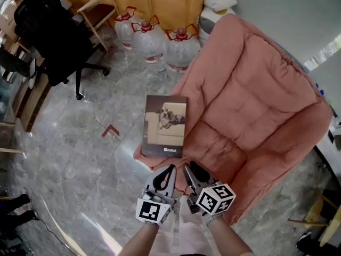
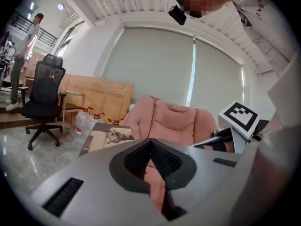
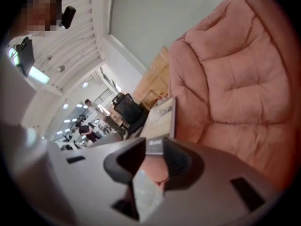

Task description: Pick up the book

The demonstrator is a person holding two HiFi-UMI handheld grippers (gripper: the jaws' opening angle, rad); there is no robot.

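Note:
The book (image 1: 165, 126) has a cover photo of a dog on a sofa. It lies flat on the near-left armrest of the pink armchair (image 1: 256, 89). Both grippers hover side by side just short of the book's near edge. My left gripper (image 1: 171, 168) has its tips together, nothing between them. My right gripper (image 1: 191, 167) stands a little open and empty. In the left gripper view the book (image 2: 109, 136) lies ahead to the left of the left gripper (image 2: 150, 142). In the right gripper view the book's (image 3: 162, 117) near end shows through the gap of the right gripper (image 3: 154, 147).
Three large water bottles (image 1: 152, 39) stand on the marble floor beyond the armchair. A black office chair (image 1: 50, 31) and a wooden chair (image 1: 98, 12) are at the far left. A small red piece (image 1: 110, 129) lies on the floor left of the book.

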